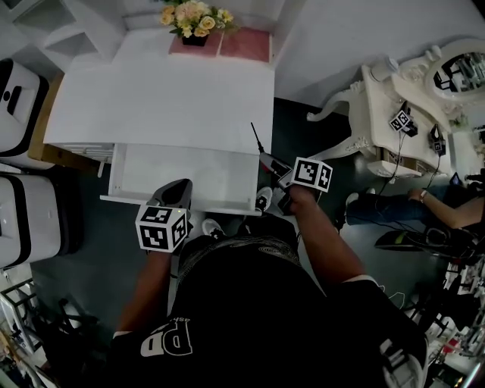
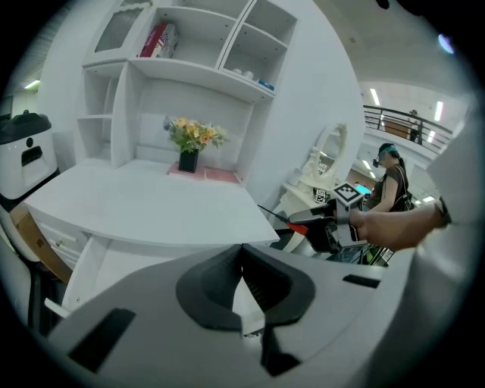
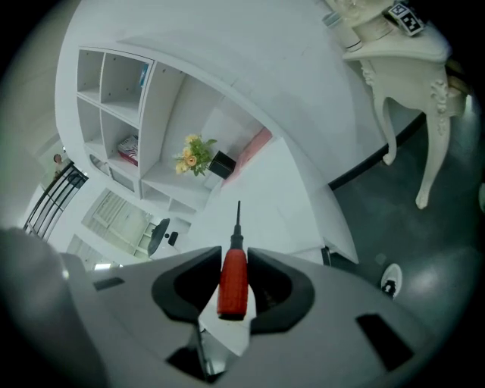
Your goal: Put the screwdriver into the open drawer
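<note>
The screwdriver (image 3: 233, 280) has a red handle and a thin black shaft, and my right gripper (image 3: 233, 256) is shut on the handle. In the head view the right gripper (image 1: 273, 168) hangs just off the desk's right front corner, with the screwdriver (image 1: 258, 143) pointing up and left over the desk edge. The open drawer (image 1: 204, 170) is white, pulled out under the desk top (image 1: 167, 106), and looks empty. My left gripper (image 1: 176, 189) sits over the drawer's front edge. Its jaws (image 2: 241, 250) meet at the tips with nothing between them.
A pot of yellow flowers (image 1: 195, 19) stands at the back of the desk below white shelves (image 2: 189, 53). White appliances (image 1: 15, 98) stand at the left. A white ornate table (image 1: 394, 106) and a seated person (image 1: 424, 201) are at the right. Shoes (image 1: 264, 198) show below the drawer.
</note>
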A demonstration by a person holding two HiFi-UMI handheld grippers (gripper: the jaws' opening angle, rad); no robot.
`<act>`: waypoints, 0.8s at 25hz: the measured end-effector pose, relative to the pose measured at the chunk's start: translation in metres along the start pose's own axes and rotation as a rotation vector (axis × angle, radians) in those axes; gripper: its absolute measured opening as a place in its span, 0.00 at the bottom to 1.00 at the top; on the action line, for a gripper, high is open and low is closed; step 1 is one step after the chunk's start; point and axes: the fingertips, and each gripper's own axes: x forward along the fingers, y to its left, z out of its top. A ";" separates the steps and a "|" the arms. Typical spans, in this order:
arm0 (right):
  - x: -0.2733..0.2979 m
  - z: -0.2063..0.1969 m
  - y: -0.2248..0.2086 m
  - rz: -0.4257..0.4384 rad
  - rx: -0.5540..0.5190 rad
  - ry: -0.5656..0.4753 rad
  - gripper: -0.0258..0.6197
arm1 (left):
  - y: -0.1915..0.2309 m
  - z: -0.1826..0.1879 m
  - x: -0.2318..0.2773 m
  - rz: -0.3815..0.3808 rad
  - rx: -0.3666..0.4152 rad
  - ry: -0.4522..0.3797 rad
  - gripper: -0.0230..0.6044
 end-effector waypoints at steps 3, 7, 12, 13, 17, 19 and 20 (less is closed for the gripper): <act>0.000 -0.018 -0.004 -0.011 0.017 0.026 0.22 | -0.002 -0.003 -0.003 -0.009 0.010 0.000 0.06; 0.003 -0.045 -0.006 -0.026 0.017 0.075 0.22 | -0.001 -0.004 -0.006 -0.013 0.010 -0.008 0.06; 0.010 -0.079 -0.007 -0.035 -0.003 0.152 0.22 | 0.001 -0.009 -0.009 -0.014 0.004 -0.012 0.06; 0.011 -0.084 -0.008 -0.041 -0.005 0.165 0.22 | 0.001 -0.011 -0.010 -0.015 0.002 -0.011 0.06; 0.018 -0.100 -0.017 -0.068 -0.008 0.205 0.22 | 0.004 -0.018 -0.013 -0.010 -0.007 -0.006 0.06; 0.021 -0.106 -0.021 -0.079 -0.008 0.219 0.22 | 0.007 -0.021 -0.015 -0.006 -0.012 -0.004 0.06; 0.022 -0.108 -0.023 -0.085 -0.008 0.226 0.22 | 0.009 -0.022 -0.016 -0.005 -0.015 -0.004 0.06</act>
